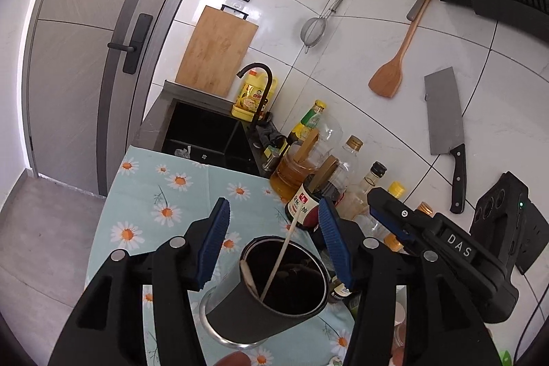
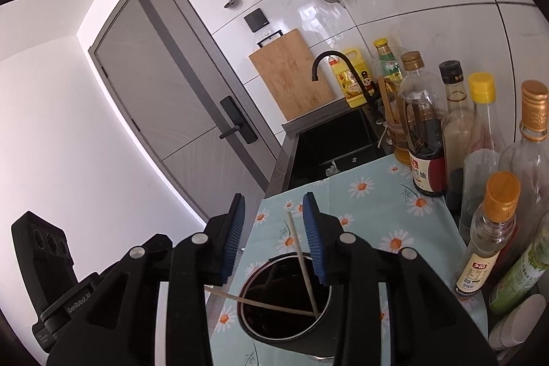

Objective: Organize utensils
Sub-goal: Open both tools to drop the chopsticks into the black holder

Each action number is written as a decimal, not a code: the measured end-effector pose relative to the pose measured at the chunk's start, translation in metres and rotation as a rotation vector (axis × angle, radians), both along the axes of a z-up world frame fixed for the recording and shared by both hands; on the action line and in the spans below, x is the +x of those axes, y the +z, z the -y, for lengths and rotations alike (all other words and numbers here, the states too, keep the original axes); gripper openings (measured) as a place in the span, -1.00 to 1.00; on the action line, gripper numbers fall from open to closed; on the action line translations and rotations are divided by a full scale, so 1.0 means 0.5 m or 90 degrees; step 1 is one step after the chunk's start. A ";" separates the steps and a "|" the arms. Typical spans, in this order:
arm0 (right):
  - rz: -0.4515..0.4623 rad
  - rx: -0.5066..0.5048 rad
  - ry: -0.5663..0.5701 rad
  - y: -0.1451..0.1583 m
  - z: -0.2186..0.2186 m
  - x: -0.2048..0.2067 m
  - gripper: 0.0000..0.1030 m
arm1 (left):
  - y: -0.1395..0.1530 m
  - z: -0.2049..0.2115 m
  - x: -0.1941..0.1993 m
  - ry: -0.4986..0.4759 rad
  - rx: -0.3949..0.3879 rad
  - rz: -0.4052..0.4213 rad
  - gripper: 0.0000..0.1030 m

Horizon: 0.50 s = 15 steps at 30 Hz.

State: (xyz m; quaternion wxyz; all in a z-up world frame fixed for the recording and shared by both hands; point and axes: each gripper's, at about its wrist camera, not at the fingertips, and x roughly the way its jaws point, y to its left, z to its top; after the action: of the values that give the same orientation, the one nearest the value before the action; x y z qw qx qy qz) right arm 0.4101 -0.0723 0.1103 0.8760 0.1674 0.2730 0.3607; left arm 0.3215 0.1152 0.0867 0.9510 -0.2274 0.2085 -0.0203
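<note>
Right gripper [image 2: 272, 237] fingers [image 2: 314, 240] stand apart above a black holder [image 2: 291, 337] with two chopsticks [image 2: 303, 266] inside.

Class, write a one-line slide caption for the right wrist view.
Open right claw above a dark cup holding two chopsticks, on a daisy cloth beside bottles.

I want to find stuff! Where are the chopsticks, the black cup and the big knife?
chopsticks [image 2: 306, 273]: right wrist view, middle of the upright stick.
black cup [image 1: 240, 314]: left wrist view, outer wall.
big knife [image 1: 442, 112]: left wrist view, blade.
</note>
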 end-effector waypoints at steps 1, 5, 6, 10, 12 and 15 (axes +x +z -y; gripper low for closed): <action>0.002 -0.002 0.002 0.005 -0.001 -0.004 -0.30 | 0.003 -0.006 -0.007 0.000 0.001 -0.001 0.02; 0.008 -0.009 0.010 0.024 -0.004 -0.026 -0.30 | 0.011 -0.025 -0.034 -0.021 -0.005 -0.003 0.02; 0.007 -0.013 0.010 0.028 -0.004 -0.033 -0.30 | 0.014 -0.027 -0.042 -0.024 0.001 -0.006 0.02; 0.004 -0.022 0.030 0.045 0.002 -0.073 -0.29 | 0.028 -0.025 -0.080 -0.051 0.038 -0.012 0.02; -0.002 -0.028 0.038 0.047 0.008 -0.092 -0.27 | 0.034 -0.015 -0.104 -0.085 0.072 -0.014 0.02; -0.022 -0.049 0.042 0.043 0.024 -0.126 -0.20 | 0.032 0.004 -0.137 -0.118 0.126 -0.032 0.02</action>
State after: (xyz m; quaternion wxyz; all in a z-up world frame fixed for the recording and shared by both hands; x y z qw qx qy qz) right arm 0.3473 -0.0841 0.1319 0.8646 0.1303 0.3069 0.3759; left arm 0.2530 0.1134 0.1027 0.9573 -0.1129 0.2532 -0.0814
